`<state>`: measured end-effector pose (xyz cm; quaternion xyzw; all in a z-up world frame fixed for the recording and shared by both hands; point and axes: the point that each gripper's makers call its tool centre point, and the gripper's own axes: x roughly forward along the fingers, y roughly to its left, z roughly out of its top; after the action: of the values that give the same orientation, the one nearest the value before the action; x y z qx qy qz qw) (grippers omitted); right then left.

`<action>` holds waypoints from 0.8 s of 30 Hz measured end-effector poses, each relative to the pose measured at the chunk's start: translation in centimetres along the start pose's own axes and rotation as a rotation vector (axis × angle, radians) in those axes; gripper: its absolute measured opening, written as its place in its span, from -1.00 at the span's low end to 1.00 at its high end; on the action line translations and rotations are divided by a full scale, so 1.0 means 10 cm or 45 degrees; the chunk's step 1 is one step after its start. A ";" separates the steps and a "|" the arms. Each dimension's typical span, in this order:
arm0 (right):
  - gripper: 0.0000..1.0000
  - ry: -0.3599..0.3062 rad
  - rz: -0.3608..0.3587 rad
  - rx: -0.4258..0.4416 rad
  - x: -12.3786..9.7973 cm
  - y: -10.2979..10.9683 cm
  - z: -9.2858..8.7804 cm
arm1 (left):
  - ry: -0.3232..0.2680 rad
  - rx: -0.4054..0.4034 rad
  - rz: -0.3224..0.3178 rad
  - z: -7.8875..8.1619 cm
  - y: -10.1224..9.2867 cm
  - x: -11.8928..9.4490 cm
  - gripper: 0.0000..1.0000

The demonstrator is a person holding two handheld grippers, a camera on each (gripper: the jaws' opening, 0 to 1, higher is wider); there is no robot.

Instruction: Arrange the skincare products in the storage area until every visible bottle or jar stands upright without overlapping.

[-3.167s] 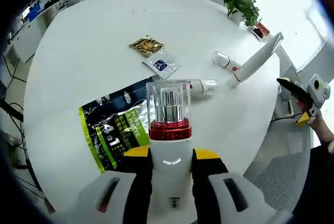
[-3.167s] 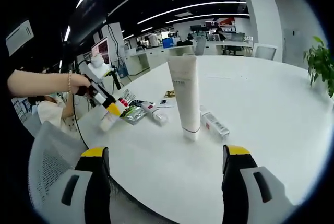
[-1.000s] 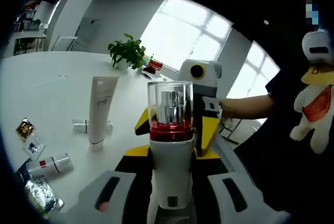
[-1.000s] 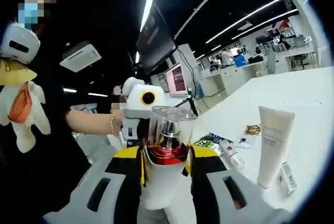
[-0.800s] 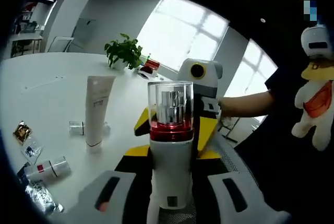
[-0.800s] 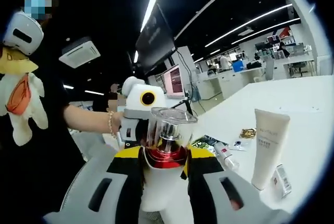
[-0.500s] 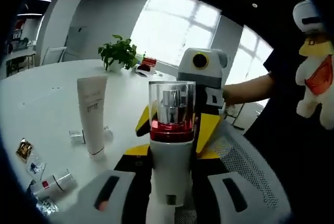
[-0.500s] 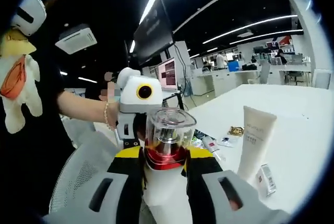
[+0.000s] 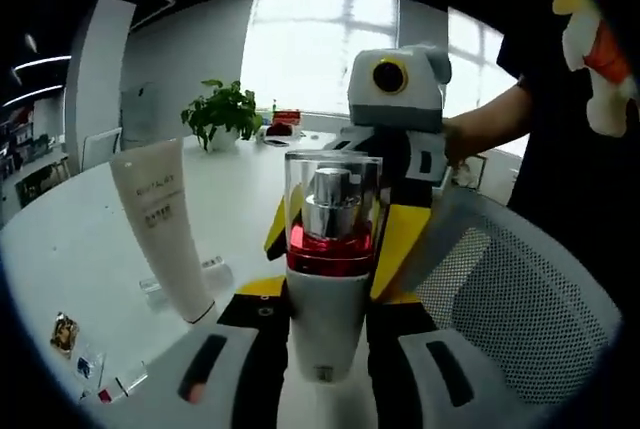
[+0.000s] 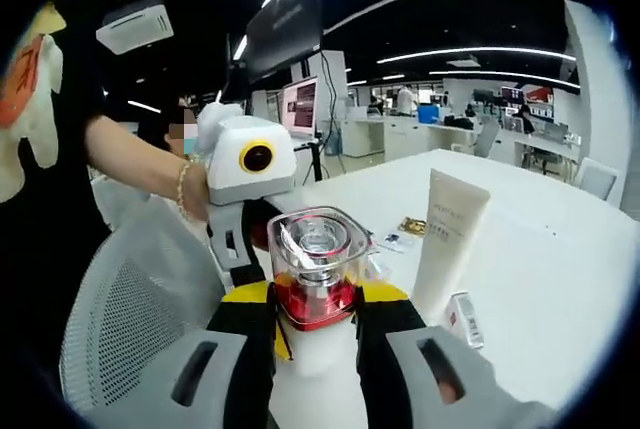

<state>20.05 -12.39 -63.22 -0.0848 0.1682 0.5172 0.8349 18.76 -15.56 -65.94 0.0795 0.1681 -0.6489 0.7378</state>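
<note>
between both grippers' closed jaws: a glossy white clear-capped bottle.

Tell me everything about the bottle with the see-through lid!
The bottle has a white body, a shiny red collar and a clear, hard-looking cap with a silvery pump inside. It stands upright, lifted off the table, with both grippers shut on its white body: the left gripper from one side and the right gripper from the other. Nothing else touches it.
</note>
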 end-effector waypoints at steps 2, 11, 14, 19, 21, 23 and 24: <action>-0.42 0.028 -0.013 -0.025 0.00 -0.01 -0.04 | 0.007 -0.003 0.005 -0.05 0.03 0.04 -0.47; -0.42 0.078 -0.081 -0.019 -0.04 -0.08 -0.20 | 0.039 0.016 0.012 -0.18 0.15 0.15 -0.47; -0.42 0.083 -0.092 -0.012 -0.06 -0.09 -0.24 | 0.049 0.014 0.009 -0.21 0.15 0.19 -0.47; -0.42 0.095 -0.115 -0.024 -0.07 -0.14 -0.24 | 0.032 0.005 0.016 -0.20 0.16 0.20 -0.46; -0.42 0.095 -0.129 -0.026 -0.08 -0.16 -0.24 | 0.029 -0.001 0.021 -0.18 0.15 0.22 -0.46; -0.42 0.093 -0.139 -0.030 -0.08 -0.17 -0.24 | 0.032 -0.008 0.025 -0.19 0.15 0.23 -0.46; -0.42 0.093 -0.143 -0.035 -0.08 -0.17 -0.24 | 0.034 -0.012 0.026 -0.19 0.15 0.23 -0.46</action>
<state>20.79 -14.62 -65.24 -0.1244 0.1864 0.4685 0.8546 20.20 -16.85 -68.68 0.0862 0.1801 -0.6394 0.7425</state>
